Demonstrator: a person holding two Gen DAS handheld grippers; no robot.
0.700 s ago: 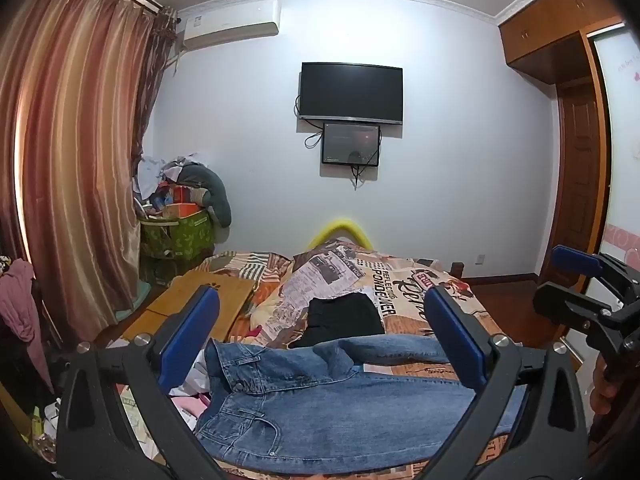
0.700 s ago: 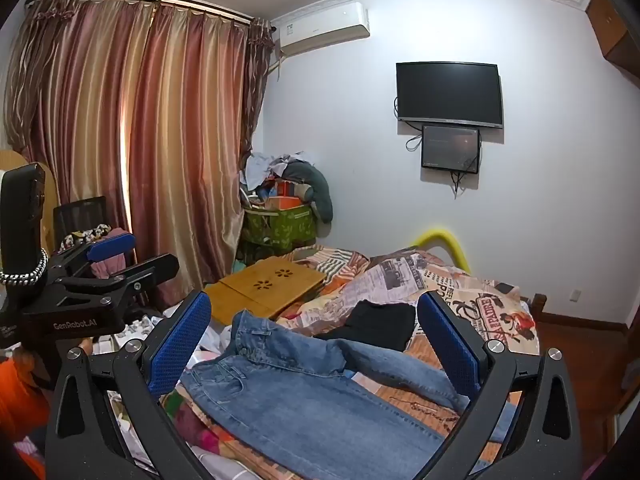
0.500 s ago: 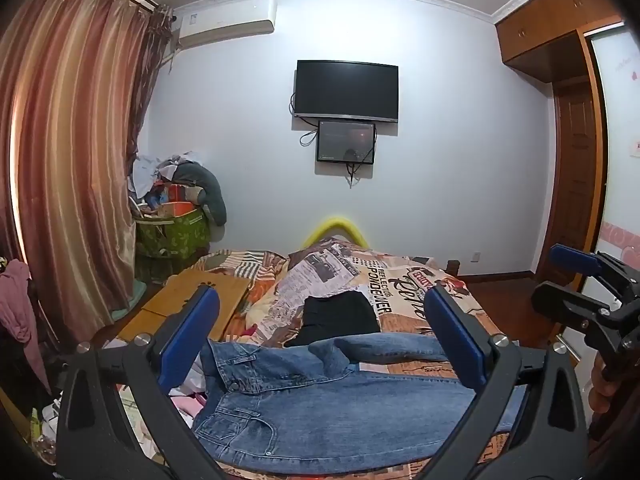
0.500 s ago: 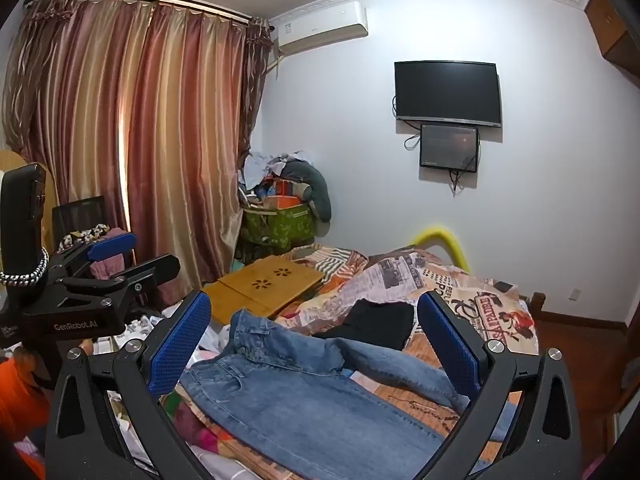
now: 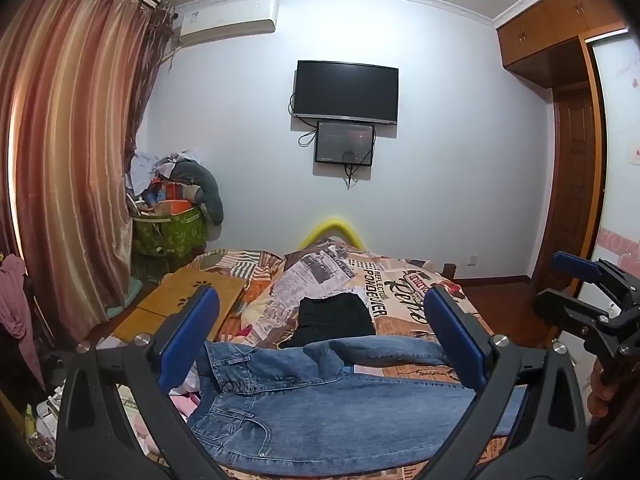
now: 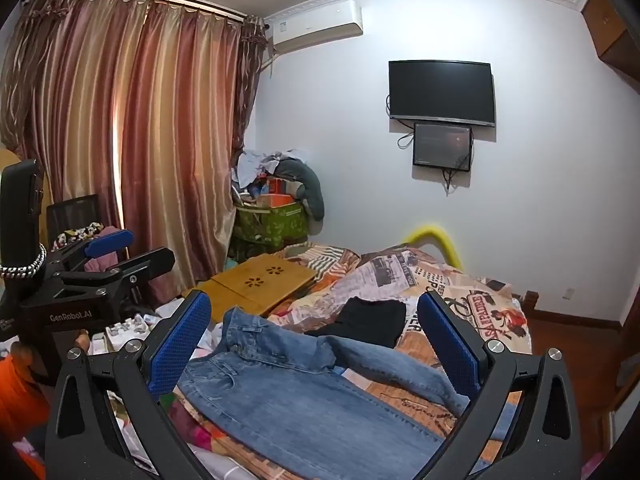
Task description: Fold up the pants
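My left hand-held gripper (image 5: 320, 344) and my right hand-held gripper (image 6: 316, 340) both stand spread wide, pinching nothing, and hover above the near edge of the bed (image 5: 404, 284). Since a moment ago almost nothing has changed: the room has slid only slightly in the left view, and the jeans (image 5: 320, 412) lie just as they did. They are spread across the near part of the bed, waistband toward its left edge, one leg flat along the near edge and the other crumpled and crossing toward the right edge. A folded black garment (image 5: 332, 314) lies just beyond them. So I judge the folding has not begun; the stray leg probably needs laying over its partner first.
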